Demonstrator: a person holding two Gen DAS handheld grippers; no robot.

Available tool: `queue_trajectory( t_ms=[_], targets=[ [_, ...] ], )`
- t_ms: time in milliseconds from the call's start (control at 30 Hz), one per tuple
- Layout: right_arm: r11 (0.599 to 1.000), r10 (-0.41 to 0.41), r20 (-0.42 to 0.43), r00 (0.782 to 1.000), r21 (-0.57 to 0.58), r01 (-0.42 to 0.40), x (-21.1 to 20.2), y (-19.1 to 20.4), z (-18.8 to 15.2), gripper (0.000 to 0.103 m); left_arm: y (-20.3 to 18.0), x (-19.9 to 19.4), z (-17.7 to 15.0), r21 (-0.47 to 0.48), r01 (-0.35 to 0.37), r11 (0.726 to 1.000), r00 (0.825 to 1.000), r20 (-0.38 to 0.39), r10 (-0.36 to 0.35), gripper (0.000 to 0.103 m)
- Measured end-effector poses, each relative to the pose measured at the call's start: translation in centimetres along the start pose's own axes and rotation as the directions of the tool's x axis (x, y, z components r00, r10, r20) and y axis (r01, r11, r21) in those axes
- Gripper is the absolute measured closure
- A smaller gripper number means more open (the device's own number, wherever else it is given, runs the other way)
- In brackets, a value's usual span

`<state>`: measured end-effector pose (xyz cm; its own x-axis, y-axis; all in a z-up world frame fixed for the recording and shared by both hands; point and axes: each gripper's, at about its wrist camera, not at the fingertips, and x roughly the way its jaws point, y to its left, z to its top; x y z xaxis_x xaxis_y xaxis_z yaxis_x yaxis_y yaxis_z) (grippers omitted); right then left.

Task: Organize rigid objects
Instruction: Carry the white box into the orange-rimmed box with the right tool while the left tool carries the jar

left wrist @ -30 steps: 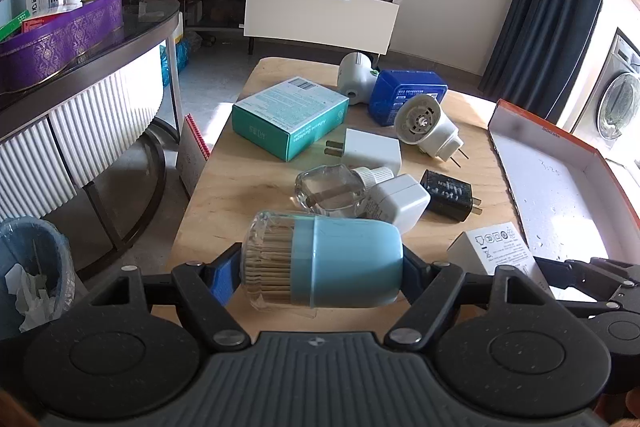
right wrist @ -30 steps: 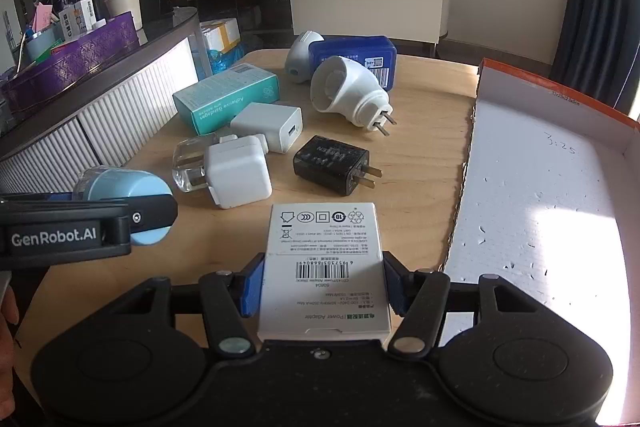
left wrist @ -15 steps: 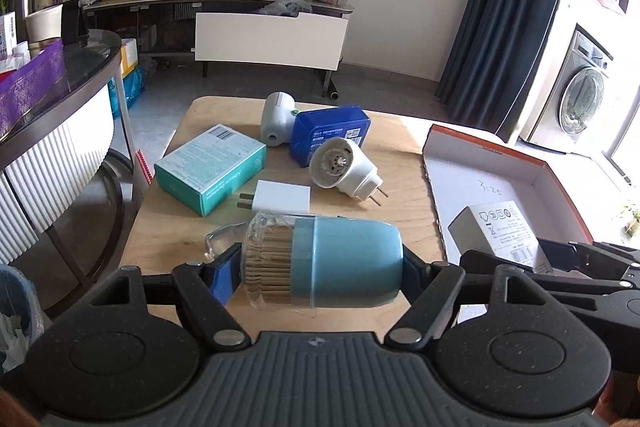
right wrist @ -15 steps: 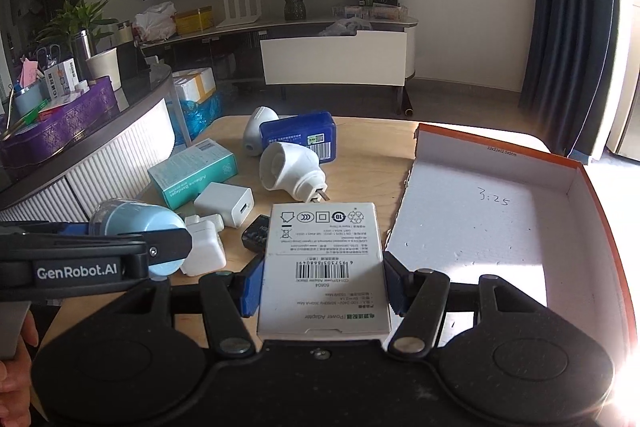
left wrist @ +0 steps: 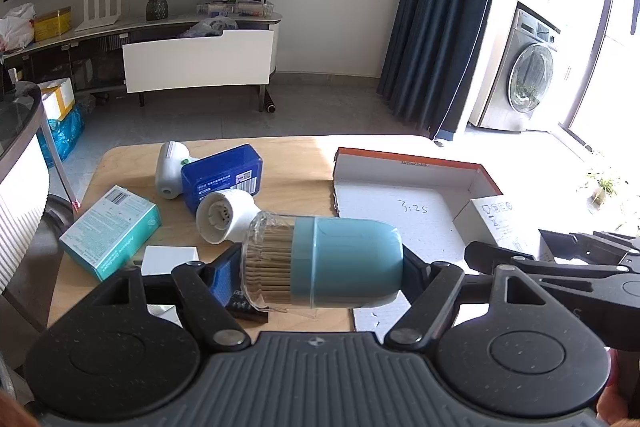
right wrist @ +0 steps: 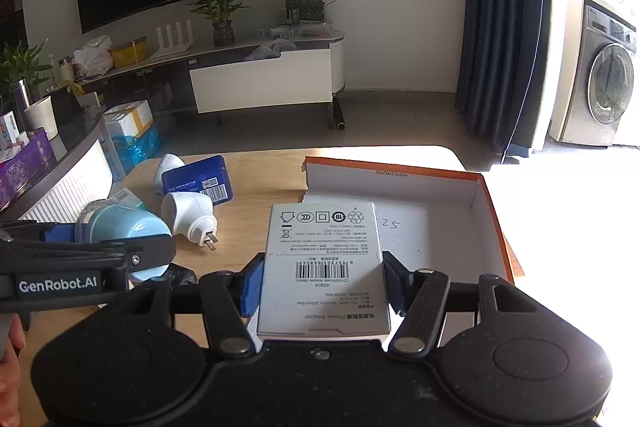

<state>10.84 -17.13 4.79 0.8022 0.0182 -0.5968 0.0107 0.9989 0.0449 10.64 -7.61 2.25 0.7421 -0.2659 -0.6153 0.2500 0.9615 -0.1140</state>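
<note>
A: In the left wrist view, what's hard to see?

B: The left gripper [left wrist: 322,267] is clamped on a toothpick jar [left wrist: 326,261] lying sideways, and the jar covers part of the wooden table [left wrist: 120,163] and the near corner of the cardboard tray [left wrist: 404,183]. A white charger [left wrist: 170,259] and a black one peek out below it. At the right edge the right gripper [left wrist: 516,247] is cut off, carrying a white box [left wrist: 496,221] over the tray.

A: How does the jar look?

B: Pale blue cap, clear body packed with toothpicks. Behind it on the table lie a white plug [left wrist: 226,217], a blue box [left wrist: 222,179], a teal box [left wrist: 112,233] and a white gadget [left wrist: 170,169].

A: And the right wrist view?

B: The right gripper [right wrist: 322,291] is closed on the white box [right wrist: 324,267], barcode label up, held above the tray's near left corner [right wrist: 486,207]. The box hides part of the number written on the tray floor. The left gripper [right wrist: 120,247] enters from the left with the jar [right wrist: 120,225], its far side hidden. Sun glare washes out the right.

A: The room?

B: A dark television, a plant [right wrist: 218,3], a low cabinet, dark curtains, a washing machine [right wrist: 604,87].
</note>
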Motion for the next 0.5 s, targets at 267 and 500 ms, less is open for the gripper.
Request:
queue_trajectory(
  t_ms=[267, 500],
  targets=[
    [0.999, -0.024, -0.013, 1.000, 0.025, 0.025, 0.6, -2.7, -0.1, 0.032, -2.4, 1.4, 0.3, 0.012, 0.030, 0.999, 0.999, -0.020, -0.030, 0.025],
    [0.999, -0.030, -0.014, 0.999, 0.044, 0.030, 1.2, -4.1, 0.3, 0.032, -3.9, 2.6, 0.8, 0.036, 0.038, 0.999, 0.999, -0.033, -0.037, 0.025]
  ],
)
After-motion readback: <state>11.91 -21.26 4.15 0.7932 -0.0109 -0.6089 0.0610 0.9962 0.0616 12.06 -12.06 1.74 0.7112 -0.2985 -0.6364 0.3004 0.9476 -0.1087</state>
